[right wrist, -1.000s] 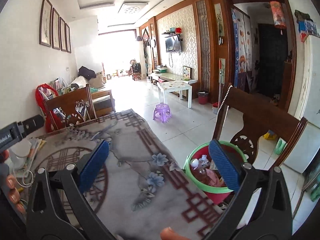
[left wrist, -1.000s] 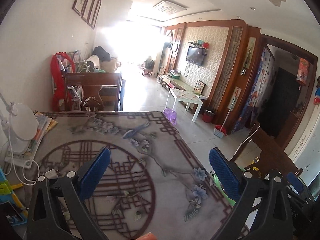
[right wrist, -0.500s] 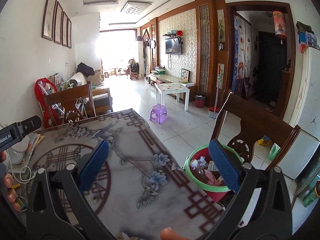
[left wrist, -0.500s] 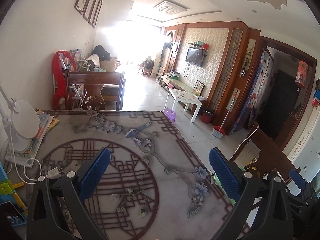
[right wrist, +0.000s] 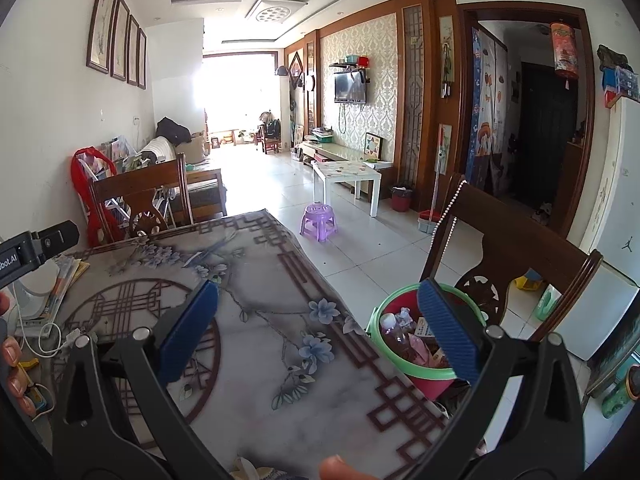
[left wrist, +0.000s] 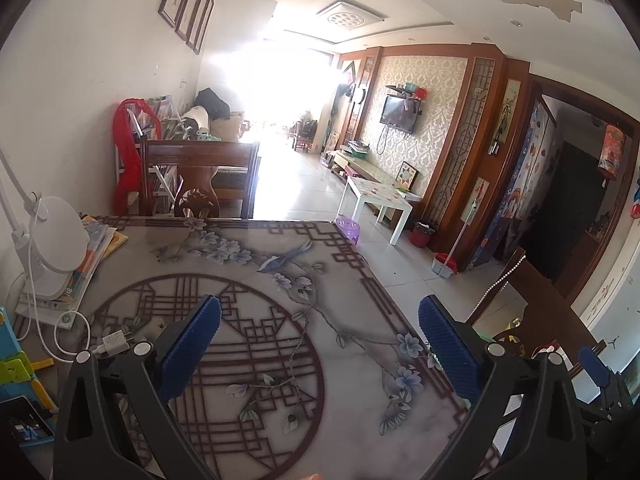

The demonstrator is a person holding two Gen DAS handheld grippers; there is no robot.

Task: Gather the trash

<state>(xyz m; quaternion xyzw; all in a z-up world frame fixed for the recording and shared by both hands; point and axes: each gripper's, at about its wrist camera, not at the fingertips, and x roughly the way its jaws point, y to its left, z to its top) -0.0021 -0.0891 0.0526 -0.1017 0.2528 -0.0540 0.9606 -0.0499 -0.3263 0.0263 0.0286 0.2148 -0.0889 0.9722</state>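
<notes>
Grippers are both gaping wide and gripping nothing: left gripper (left wrist: 320, 354) and right gripper (right wrist: 318, 330) are hovering over the patterned table (right wrist: 272, 320). Beyond the right gripper's right finger, a trash-filled bin (right wrist: 404, 354) is sitting beside the table edge.

The right gripper (right wrist: 318, 336) is hovering wide open above the table (right wrist: 280, 344). A bin (right wrist: 404, 374) holding trash (right wrist: 404, 334) is standing beside the table, before a chair (right wrist: 520, 252).
</notes>
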